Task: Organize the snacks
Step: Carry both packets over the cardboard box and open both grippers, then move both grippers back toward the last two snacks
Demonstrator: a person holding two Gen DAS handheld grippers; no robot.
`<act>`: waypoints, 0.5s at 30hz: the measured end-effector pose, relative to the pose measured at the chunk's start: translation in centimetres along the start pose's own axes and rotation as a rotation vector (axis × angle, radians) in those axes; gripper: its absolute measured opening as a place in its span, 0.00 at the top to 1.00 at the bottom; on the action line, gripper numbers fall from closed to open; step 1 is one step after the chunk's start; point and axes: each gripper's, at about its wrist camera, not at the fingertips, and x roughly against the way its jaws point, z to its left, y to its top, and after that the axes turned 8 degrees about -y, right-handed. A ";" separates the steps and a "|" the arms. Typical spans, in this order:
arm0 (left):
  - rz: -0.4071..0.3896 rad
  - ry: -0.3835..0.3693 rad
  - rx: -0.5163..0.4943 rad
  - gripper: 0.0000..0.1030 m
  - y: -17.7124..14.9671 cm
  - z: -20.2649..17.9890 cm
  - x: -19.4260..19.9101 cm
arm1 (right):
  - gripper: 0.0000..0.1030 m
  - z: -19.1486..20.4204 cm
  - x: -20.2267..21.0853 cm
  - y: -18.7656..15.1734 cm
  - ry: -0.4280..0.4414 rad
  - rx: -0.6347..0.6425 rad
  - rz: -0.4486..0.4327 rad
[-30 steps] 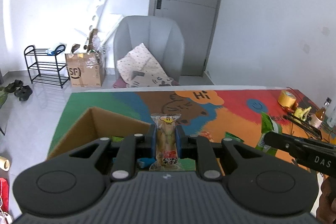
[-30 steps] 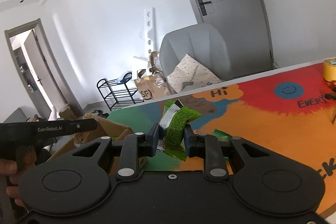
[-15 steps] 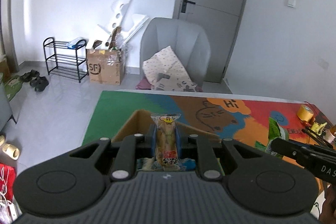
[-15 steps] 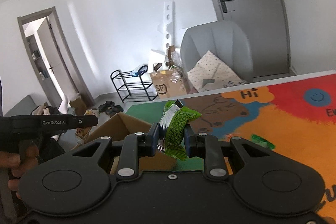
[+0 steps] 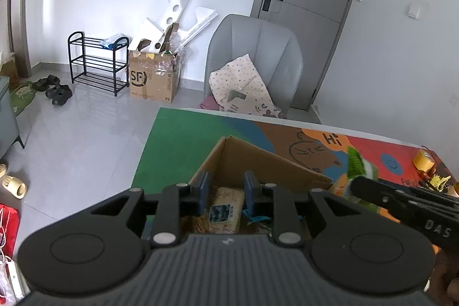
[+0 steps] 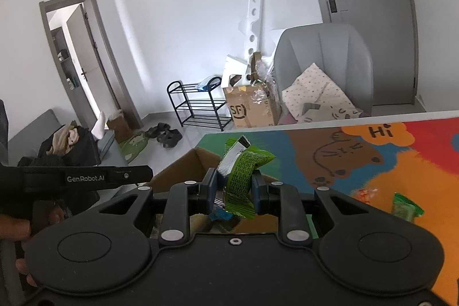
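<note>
Two grippers over the cardboard box (image 5: 258, 159): left gripper (image 5: 224, 192) jaws opening, nothing between them (snacks below), right gripper (image 6: 234, 189) clamped on a green snack packet (image 6: 243, 174).

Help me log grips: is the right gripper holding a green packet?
Yes, the right gripper has its fingers pressed on a green snack packet above the cardboard box.

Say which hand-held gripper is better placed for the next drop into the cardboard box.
Right. The right hand-held gripper is shut on the green snack packet near the cardboard box. The left hand-held gripper is opening over it, nothing between its jaws.
</note>
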 end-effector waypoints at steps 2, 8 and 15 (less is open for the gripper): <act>-0.002 -0.003 0.000 0.72 0.0 0.2 0.1 | 0.78 0.6 -0.3 0.0 0.004 0.008 0.007; 0.000 -0.015 0.005 0.59 0.1 1.0 0.4 | 0.77 2.1 -1.1 0.3 0.031 0.019 0.017; -0.013 0.012 0.038 0.34 -0.1 2.0 0.6 | 0.56 2.4 -1.2 0.2 0.050 -0.001 0.035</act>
